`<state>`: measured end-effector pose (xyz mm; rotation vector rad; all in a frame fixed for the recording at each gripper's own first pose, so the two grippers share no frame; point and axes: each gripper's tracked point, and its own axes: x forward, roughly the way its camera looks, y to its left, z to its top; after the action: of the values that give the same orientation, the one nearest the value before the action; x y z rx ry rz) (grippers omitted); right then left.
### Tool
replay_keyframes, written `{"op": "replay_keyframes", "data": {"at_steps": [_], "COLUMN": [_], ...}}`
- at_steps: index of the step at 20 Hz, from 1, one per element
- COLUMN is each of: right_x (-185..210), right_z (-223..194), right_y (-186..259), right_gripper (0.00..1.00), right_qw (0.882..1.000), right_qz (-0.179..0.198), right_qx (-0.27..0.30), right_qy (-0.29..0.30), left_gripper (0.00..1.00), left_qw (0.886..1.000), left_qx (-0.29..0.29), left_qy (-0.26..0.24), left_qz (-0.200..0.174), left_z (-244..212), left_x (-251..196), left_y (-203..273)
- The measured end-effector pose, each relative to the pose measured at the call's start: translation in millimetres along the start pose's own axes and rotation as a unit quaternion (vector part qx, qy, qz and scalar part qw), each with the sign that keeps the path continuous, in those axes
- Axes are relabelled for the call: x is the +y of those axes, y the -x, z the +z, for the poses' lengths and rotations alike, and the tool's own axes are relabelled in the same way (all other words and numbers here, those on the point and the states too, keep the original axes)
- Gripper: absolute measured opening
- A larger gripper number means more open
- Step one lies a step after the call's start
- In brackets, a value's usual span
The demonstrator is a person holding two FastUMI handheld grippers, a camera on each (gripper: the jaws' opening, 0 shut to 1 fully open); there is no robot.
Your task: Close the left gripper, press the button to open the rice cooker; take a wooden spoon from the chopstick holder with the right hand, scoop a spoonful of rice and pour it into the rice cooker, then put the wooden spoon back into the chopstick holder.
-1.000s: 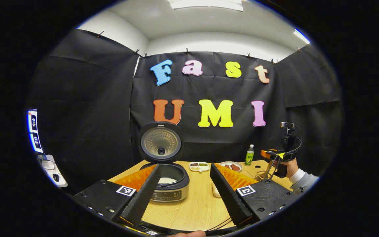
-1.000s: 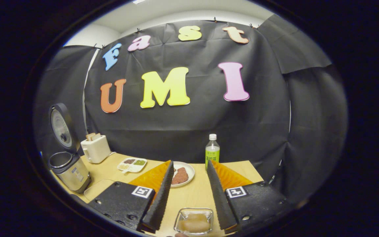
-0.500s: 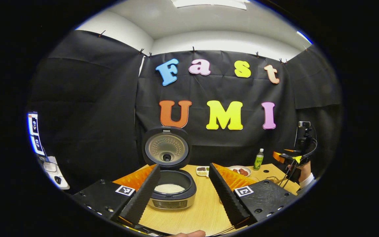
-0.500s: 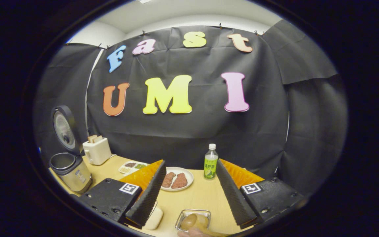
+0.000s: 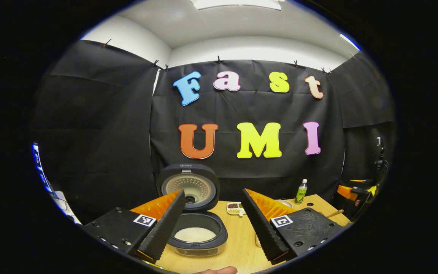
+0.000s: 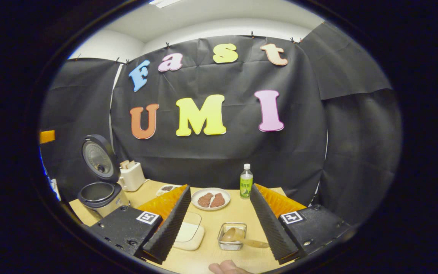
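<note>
The rice cooker (image 5: 198, 238) stands with its lid (image 5: 188, 185) raised and white rice (image 5: 194, 234) in the pot. My left gripper (image 5: 213, 191) hovers open just in front of it, holding nothing. In the right gripper view the wooden spoon (image 6: 238, 236) lies in the small chopstick holder (image 6: 232, 245), its handle sticking out to the right. My right gripper (image 6: 219, 187) is open above and behind the holder, touching neither it nor the spoon. The open cooker (image 6: 99, 194) shows far left there.
A shallow white container (image 6: 188, 232) sits left of the holder. A plate of meat (image 6: 211, 198), a green bottle (image 6: 246, 182), a divided bean dish (image 6: 167, 188) and a toaster (image 6: 132, 176) stand towards the back wall. A thumb (image 6: 226, 267) shows at the bottom.
My right gripper has opened wider and drawn back from the holder, where the spoon now lies. The left gripper has shifted, so the cooker sits lower and nearer in its view.
</note>
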<state>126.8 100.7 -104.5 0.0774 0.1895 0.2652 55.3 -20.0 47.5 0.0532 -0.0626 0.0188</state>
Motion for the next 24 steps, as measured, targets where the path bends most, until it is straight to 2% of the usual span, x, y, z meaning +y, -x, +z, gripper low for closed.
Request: {"op": "replay_keyframes", "data": {"at_steps": [3,6,8,10,12,14,16,19,24], "right_x": [-23,-48,-55,-58,-61,-65,-69,-69,-69], "right_z": [2,-1,-4,-12,-12,-7,-2,-3,-19], "right_y": [29,51,60,67,72,77,81,90,95], "right_gripper": [1.00,1.00,1.00,1.00,1.00,1.00,1.00,1.00,1.00], "right_qw": [1.000,0.999,0.998,0.998,0.997,0.997,0.996,0.995,0.995], "right_qz": [-0.014,-0.043,-0.044,-0.041,-0.040,-0.040,-0.048,-0.050,-0.053], "right_qx": [-0.013,-0.022,-0.025,-0.012,-0.004,-0.006,-0.013,-0.009,0.009], "right_qy": [0.012,0.026,0.034,0.049,0.062,0.072,0.079,0.081,0.086], "left_gripper": [0.94,0.94,0.94,0.94,0.94,0.95,0.94,0.95,0.94], "left_qw": [1.000,1.000,1.000,1.000,0.998,0.999,0.998,0.995,0.993], "left_qx": [-0.013,0.000,-0.002,-0.009,-0.013,-0.013,-0.008,-0.031,-0.008], "left_qy": [-0.010,0.019,0.013,-0.015,-0.021,0.001,0.012,0.019,0.063], "left_qz": [0.003,-0.006,0.002,0.016,0.055,0.046,0.063,0.092,0.096], "left_z": [14,15,15,14,13,10,4,10,-10], "left_x": [8,15,27,43,67,71,87,116,129], "left_y": [-31,-74,-103,-138,-167,-189,-212,-237,-275]}}
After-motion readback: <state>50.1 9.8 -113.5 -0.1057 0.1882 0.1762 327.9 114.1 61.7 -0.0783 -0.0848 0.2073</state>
